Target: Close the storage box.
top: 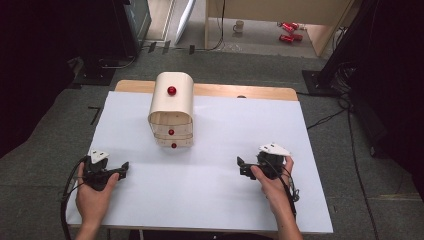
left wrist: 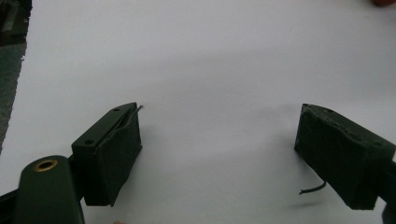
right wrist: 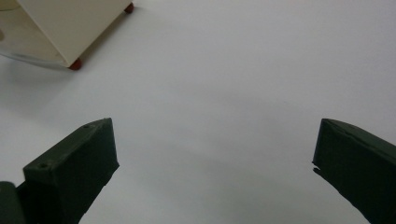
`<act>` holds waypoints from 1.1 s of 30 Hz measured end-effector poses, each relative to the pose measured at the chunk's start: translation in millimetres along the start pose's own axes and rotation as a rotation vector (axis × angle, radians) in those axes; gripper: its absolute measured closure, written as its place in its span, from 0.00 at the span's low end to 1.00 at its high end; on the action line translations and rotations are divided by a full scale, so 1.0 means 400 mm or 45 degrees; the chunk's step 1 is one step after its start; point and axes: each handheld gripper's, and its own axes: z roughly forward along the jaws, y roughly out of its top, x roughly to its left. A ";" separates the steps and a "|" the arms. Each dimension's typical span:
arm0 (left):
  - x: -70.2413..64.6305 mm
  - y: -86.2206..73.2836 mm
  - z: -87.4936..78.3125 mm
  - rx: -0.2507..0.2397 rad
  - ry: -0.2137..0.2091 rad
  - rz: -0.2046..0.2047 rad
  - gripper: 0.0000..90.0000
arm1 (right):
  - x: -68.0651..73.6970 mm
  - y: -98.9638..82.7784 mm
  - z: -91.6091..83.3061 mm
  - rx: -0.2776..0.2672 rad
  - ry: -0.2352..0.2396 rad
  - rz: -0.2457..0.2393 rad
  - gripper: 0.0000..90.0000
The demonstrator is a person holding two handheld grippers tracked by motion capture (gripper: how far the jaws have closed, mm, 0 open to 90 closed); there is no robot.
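Observation:
A small pale wooden cabinet (top: 171,109) with a rounded top and red knobs stands at the back middle of the white table (top: 210,190). One red knob (top: 171,90) sits on its top, two more on its drawer fronts. My left gripper (top: 122,169) rests near the table's front left, held in a hand, jaws wide apart with nothing between them (left wrist: 218,154). My right gripper (top: 241,167) rests at the front right, also open and empty (right wrist: 215,163). In the right gripper view the cabinet's corner (right wrist: 70,28) with its red feet lies at upper left.
A wooden strip (top: 250,92) runs along the table's far edge. Grey carpet surrounds the table. Dark equipment (top: 60,35) stands at the back left, and cables (top: 340,110) and a stand at the right. A mug (top: 239,26) and red items (top: 287,31) lie on the floor far behind.

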 end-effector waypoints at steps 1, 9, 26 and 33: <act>0.000 0.000 0.000 0.000 0.000 0.000 0.16 | -0.010 -0.004 -0.006 0.001 -0.009 0.004 0.00; 0.000 0.000 0.000 0.000 0.000 0.000 0.16 | -0.077 -0.033 -0.045 0.005 -0.067 0.029 0.00; 0.000 0.000 0.000 0.001 0.001 0.002 0.16 | -0.220 -0.133 -0.122 0.038 -0.198 0.140 0.00; 0.000 0.000 0.000 0.001 0.001 0.002 0.16 | -0.263 -0.183 -0.145 0.058 -0.236 0.183 0.00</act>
